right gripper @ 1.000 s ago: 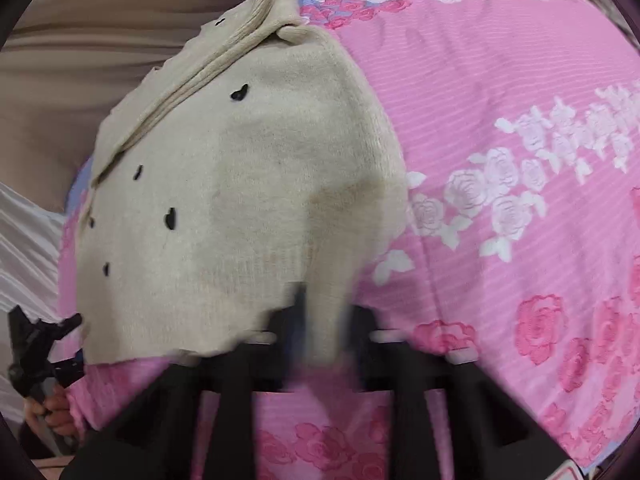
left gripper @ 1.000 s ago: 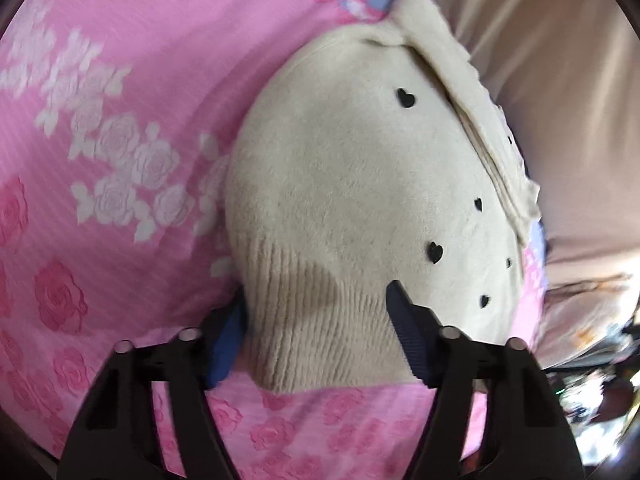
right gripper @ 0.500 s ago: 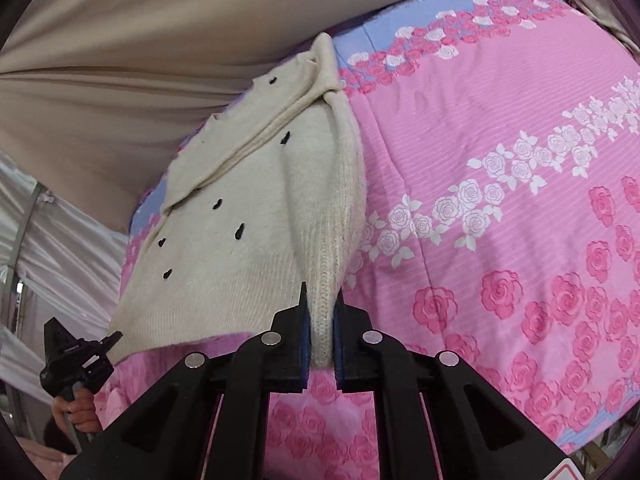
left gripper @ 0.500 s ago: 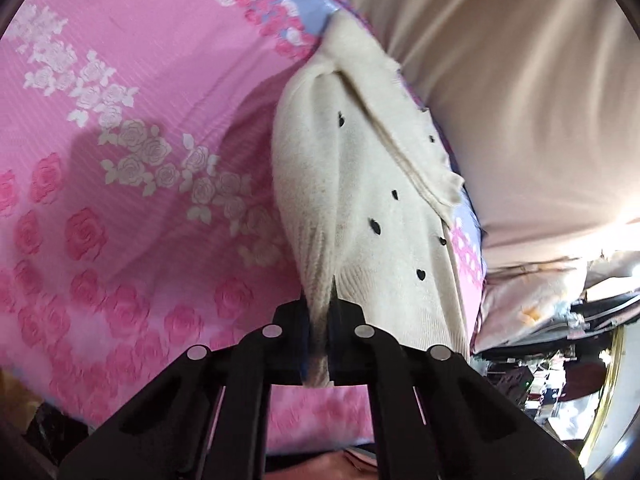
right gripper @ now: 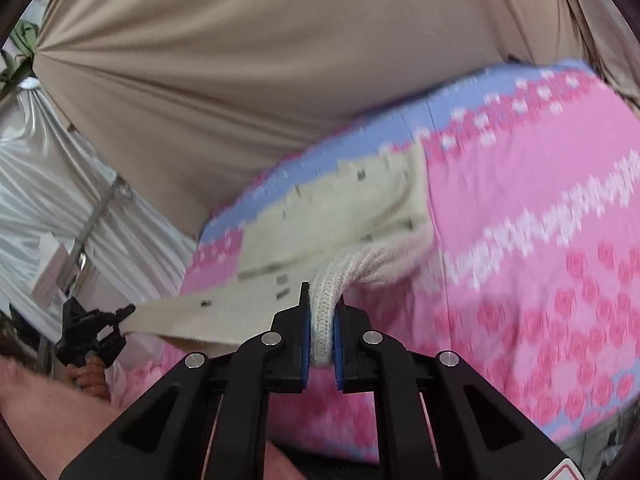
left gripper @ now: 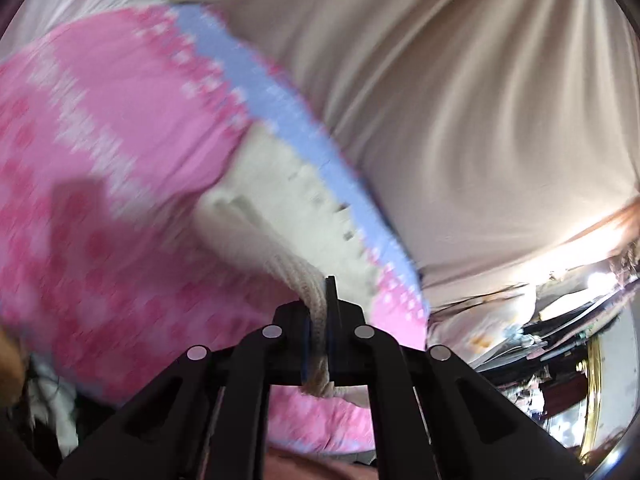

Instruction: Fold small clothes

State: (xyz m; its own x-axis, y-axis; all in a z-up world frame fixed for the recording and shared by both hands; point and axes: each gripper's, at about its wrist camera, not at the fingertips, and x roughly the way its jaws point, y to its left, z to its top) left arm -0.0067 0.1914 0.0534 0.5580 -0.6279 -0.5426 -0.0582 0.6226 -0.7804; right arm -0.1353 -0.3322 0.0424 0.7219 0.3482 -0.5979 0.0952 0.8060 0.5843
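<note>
In the left wrist view, the left gripper (left gripper: 318, 336) had its fingers (left gripper: 332, 300) closed on the ribbed hem of a cream knit sweater (left gripper: 256, 200). The hem rose off the pink rose-print bedsheet (left gripper: 100, 120) into the pinch, while the rest of the garment lay near the sheet's blue border, close to the beige curtain (left gripper: 460, 80). The picture was smeared by motion, so the small dark marks on the knit could barely be read.

In the right wrist view, the right gripper (right gripper: 322, 332) likewise clamped a bunched fold of ribbed hem between its blue-padded fingers (right gripper: 305, 320). The sweater (right gripper: 352, 208) stretched away from it across the bed toward the blue border, and one edge ran out left to the other gripper (right gripper: 92, 328), which was seen small at the bedside.

The likely trouble from here is uneven pulling: if one hand leads, the thick rib could slide out of a pinch, or the fold could land skewed. Dragging low could also ruck the loose sheet beneath.
</note>
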